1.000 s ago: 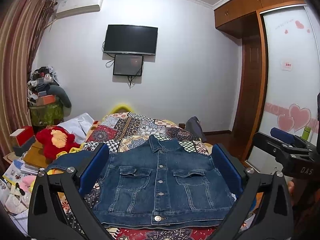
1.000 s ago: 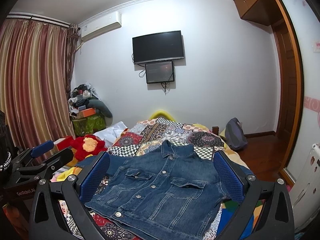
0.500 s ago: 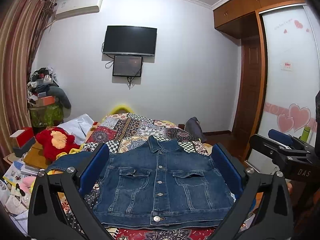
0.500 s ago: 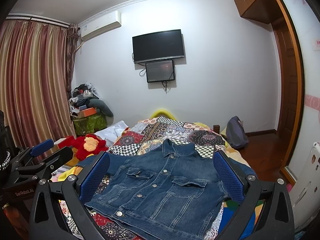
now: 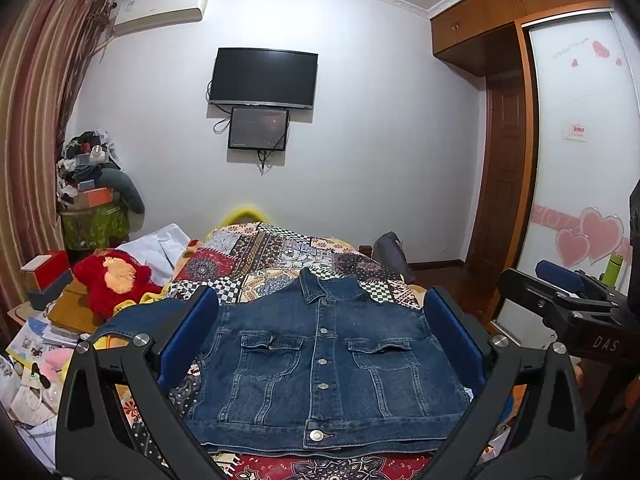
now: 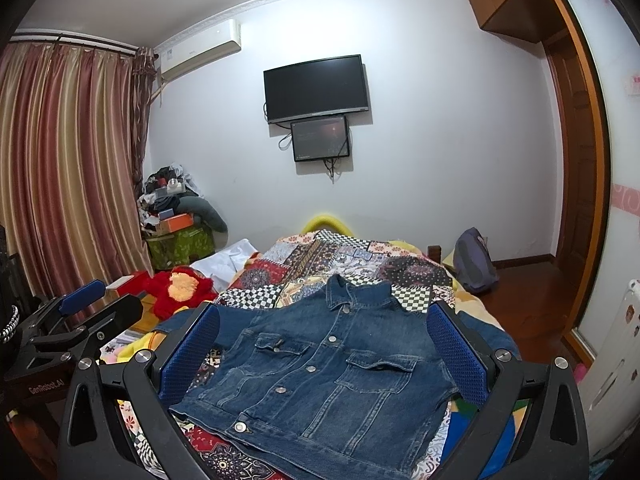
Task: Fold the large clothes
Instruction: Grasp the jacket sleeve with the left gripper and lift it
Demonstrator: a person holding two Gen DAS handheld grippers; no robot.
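Observation:
A blue denim jacket point(image 5: 320, 364) lies flat and buttoned on the patterned bedspread point(image 5: 280, 252), collar toward the far wall, its sleeves spread out to both sides. My left gripper point(image 5: 320, 344) hovers open above the hem side, its blue pads wide apart with nothing between them. In the right wrist view the same denim jacket point(image 6: 320, 376) lies at a slant, and my right gripper point(image 6: 324, 352) is also open and empty above it. Each view catches the other gripper at its edge: the right gripper point(image 5: 568, 304) and the left gripper point(image 6: 76, 320).
A red plush toy point(image 5: 112, 280) and papers point(image 5: 32, 360) crowd the bed's left side. A cluttered stand point(image 5: 92, 216) sits by the curtain point(image 6: 68, 168). A TV point(image 5: 264, 78) hangs on the far wall. A grey backpack point(image 6: 476, 260) leans at the bed's right, by the wardrobe point(image 5: 572, 160).
Both grippers have shifted only slightly; the jacket sits a touch lower in each view. Both stay open and the jacket lies as before.

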